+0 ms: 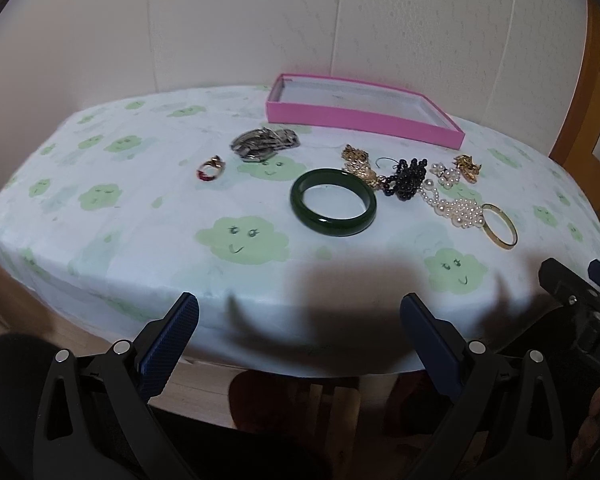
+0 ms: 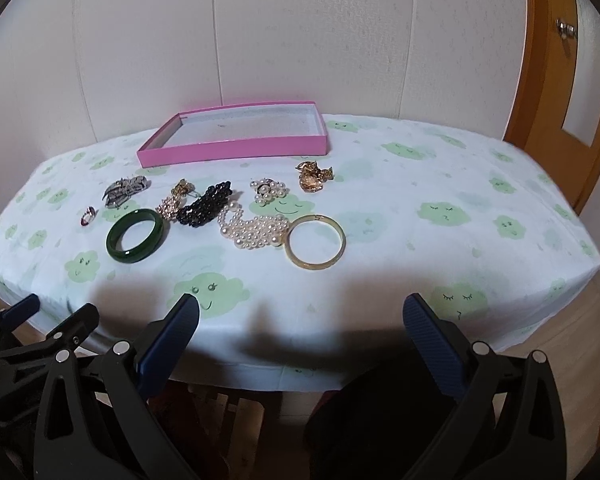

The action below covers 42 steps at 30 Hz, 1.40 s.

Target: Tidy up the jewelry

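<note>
While both grippers hang back at the near edge of the table (image 2: 440,168), the left gripper (image 1: 300,316) has its blue-padded fingers spread wide with nothing between them, and the right gripper (image 2: 300,316) is just as wide apart and just as empty. Ahead of the left gripper lies the green bangle (image 1: 333,201) flat on the cloud-print cloth; farther ahead and to its left sit a small red-and-gold ring (image 1: 211,168) and a silver-grey piece (image 1: 265,142). Ahead of the right gripper lies the gold bangle (image 2: 315,241), touching a heap of pearls (image 2: 256,229) on its left. Left of the pearls is a black bead strand (image 2: 205,205) against a gold chain (image 2: 175,200). Beyond the pearls are a pearl cluster (image 2: 270,191) and a gold ornament (image 2: 313,176). Farthest from both grippers, near the wall, stands the open pink box (image 2: 236,148), with no jewelry in it
</note>
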{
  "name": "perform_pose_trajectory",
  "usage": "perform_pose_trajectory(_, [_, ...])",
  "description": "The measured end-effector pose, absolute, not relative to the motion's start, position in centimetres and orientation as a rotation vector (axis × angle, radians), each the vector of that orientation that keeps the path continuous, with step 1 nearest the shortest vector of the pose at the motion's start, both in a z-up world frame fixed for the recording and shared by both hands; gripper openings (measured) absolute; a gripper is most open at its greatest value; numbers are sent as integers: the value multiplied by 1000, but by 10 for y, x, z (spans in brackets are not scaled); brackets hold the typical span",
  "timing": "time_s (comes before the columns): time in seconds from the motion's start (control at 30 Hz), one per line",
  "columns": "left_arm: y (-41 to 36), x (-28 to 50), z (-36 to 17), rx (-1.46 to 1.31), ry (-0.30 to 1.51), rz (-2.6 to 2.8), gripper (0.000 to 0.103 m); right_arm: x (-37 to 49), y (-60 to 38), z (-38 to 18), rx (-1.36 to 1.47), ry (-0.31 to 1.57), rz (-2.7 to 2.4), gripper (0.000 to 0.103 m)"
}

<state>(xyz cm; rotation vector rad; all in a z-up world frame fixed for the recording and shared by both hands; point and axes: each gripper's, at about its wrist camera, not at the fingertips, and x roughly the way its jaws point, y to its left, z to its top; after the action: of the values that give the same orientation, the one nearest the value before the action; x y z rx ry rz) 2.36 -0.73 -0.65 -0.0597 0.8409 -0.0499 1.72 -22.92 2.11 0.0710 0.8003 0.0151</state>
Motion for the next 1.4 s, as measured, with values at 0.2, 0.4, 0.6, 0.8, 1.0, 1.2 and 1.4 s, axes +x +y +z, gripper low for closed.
perform_pose_trajectory(0.2, [-12,50,-8,-74,851,-91,100,37,-256,6,114,841,9,76])
perform_pose_trajectory(0.4, [-14,65,-13,-140,853,-151,100,58,-262,-8,129,892,27,75])
perform_pose_trajectory(0.6, [-12,79,-17,-187,860,-184,100,80,-250,-19,96,916,56,74])
perform_pose_trajectory(0.8, [-16,92,-23,-163,876,-190,100,95,-247,-27,89,932,47,78])
perform_pose_trajectory(1.0, [-25,103,-25,-102,877,-174,100,103,-242,-30,62,917,56,80])
perform_pose_trajectory(1.2, [-28,113,-26,-46,863,-136,84,107,-240,-30,43,898,67,72])
perform_pose_trajectory(1.4, [-28,114,-26,-27,835,-117,72,107,-234,-29,24,884,86,58])
